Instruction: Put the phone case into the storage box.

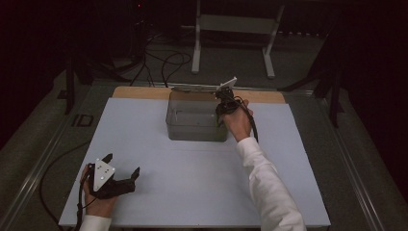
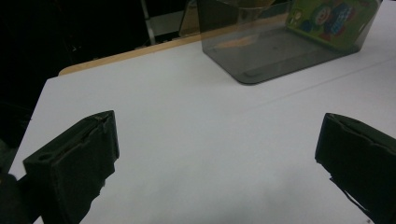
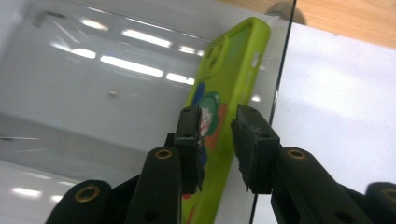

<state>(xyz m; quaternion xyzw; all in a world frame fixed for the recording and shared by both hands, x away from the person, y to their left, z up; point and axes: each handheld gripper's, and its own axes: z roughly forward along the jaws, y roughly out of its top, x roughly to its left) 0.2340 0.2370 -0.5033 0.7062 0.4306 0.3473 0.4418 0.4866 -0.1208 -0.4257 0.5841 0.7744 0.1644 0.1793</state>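
Right gripper (image 3: 215,122) narrowed astride the lime-green cartoon phone case (image 3: 225,107), standing on edge lengthwise inside the smoky clear plastic bin's (image 3: 74,93) near wall.

Left hand (image 1: 98,202) low in the lower left of the high view, wrapped around the left gripper (image 1: 121,164), white cuff at the frame's bottom edge. Its fingers (image 2: 74,158) spread wide apart, nothing between them, pointing up and to the right in the frame, grey plate on top. Right arm, white sleeve, reaches from bottom centre-right up to frame centre; right hand (image 1: 236,121) grips the right gripper (image 1: 223,111), pointed downward, cable looping over the wrist. In the right gripper view its fingers (image 3: 254,144) stand close together, a narrow gap between them.
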